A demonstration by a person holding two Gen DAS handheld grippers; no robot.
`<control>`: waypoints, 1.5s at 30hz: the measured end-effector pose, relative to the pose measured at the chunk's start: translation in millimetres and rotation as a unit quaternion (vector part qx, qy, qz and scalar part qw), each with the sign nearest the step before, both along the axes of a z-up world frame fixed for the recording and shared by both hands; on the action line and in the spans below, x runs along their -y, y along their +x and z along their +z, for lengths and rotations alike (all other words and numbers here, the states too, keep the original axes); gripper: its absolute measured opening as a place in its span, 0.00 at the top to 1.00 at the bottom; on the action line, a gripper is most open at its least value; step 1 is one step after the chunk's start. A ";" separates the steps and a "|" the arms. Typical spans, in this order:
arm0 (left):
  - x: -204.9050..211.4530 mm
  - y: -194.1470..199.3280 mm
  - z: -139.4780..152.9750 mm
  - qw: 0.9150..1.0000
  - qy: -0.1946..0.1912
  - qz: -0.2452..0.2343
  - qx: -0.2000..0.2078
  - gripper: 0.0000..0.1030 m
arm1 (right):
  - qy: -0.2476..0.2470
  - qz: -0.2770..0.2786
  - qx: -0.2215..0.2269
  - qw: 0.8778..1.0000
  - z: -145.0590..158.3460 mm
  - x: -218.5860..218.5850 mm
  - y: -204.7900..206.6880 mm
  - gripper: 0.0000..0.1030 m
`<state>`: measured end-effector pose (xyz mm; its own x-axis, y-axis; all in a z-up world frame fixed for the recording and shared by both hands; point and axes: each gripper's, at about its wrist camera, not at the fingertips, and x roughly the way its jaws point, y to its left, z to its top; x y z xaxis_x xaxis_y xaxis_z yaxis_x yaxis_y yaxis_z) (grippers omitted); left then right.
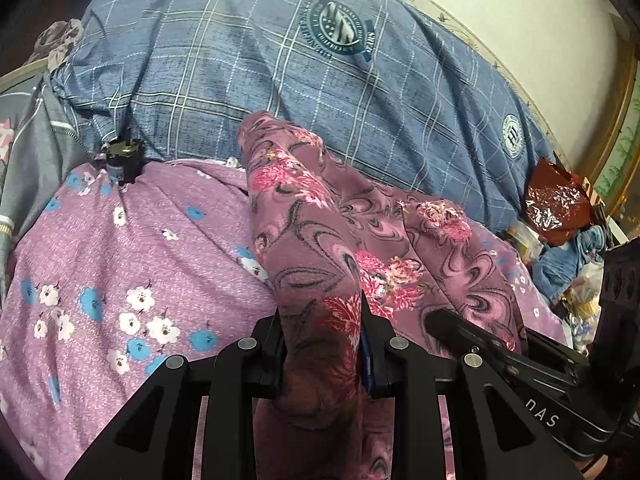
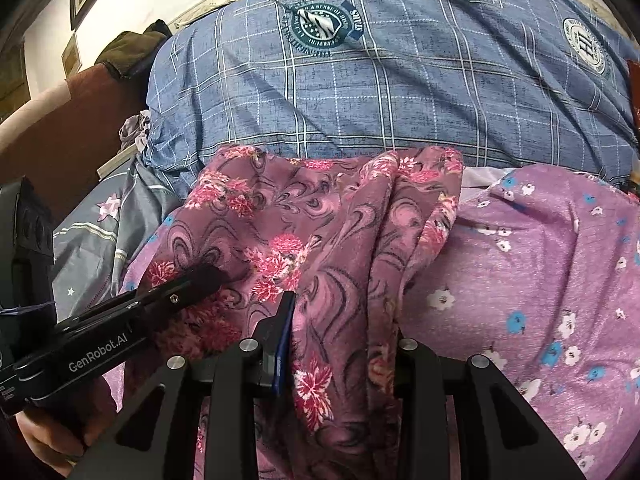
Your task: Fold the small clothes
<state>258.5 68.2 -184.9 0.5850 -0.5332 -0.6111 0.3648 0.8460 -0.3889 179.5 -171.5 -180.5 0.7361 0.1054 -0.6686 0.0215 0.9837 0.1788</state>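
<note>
A mauve garment [image 1: 320,208] printed with pink flowers lies in bunched folds on the bed, its far end resting against the blue quilt. My left gripper [image 1: 322,320] is shut on its near edge, cloth filling the gap between the fingers. In the right wrist view the same garment [image 2: 320,220] spreads wider, and my right gripper [image 2: 344,320] is shut on a thick fold of it; the cloth covers the right finger. Each gripper shows in the other's view, close beside it: the right gripper [image 1: 438,320] and the left gripper [image 2: 208,276], both with their tips on the garment.
The purple bedsheet [image 1: 140,248] with blue and white flowers lies under the garment. A blue plaid quilt [image 1: 280,60] bulges behind. A small dark bottle [image 1: 122,156] stands at the back left, and a red plastic bag [image 1: 556,204] and clutter lie at the right. Grey star-print cloth [image 2: 100,232] lies left.
</note>
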 end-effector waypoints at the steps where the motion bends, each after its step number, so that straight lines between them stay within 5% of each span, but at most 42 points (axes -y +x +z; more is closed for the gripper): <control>1: -0.7 0.6 -0.6 1.000 0.001 0.002 -0.001 0.75 | 0.004 0.000 -0.002 1.000 -1.9 -0.4 1.7 0.70; 19: 3.4 40.3 -35.8 0.998 0.019 0.042 -0.053 0.73 | 0.004 -0.006 -0.040 0.999 -37.2 0.8 27.5 0.69; 27: 7.6 47.4 -41.3 0.994 0.050 0.080 -0.056 0.58 | -0.008 -0.004 -0.063 0.998 -48.5 9.2 31.9 0.54; 30: 8.1 39.0 -27.3 0.993 0.066 0.095 -0.019 0.58 | 0.008 -0.005 -0.057 0.998 -40.1 18.6 26.1 0.51; 35: 8.3 19.6 1.4 0.991 0.064 0.107 0.050 0.47 | 0.024 -0.034 0.023 0.999 -9.9 41.7 0.9 0.47; 37: 14.4 17.7 -1.7 0.991 0.077 0.101 0.047 0.47 | 0.041 -0.015 0.048 0.998 -1.1 45.2 -6.2 0.53; 39: 23.2 18.7 -9.2 0.989 0.106 0.094 0.039 0.47 | 0.058 0.024 0.039 0.997 -1.4 39.0 -4.5 0.81; 42: 34.7 25.6 -22.5 0.983 0.154 0.093 0.018 0.47 | 0.089 0.070 -0.031 0.993 -26.4 25.4 9.1 0.85; 45: 43.2 39.8 -38.9 0.979 0.181 0.091 -0.031 0.45 | 0.064 0.060 -0.083 0.993 -52.8 20.2 21.7 0.88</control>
<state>298.4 25.0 -223.8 0.6066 -0.1659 -0.7775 0.1801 0.9812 -0.0689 201.2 -191.7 -233.3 0.5942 0.2770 -0.7551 -0.0551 0.9506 0.3054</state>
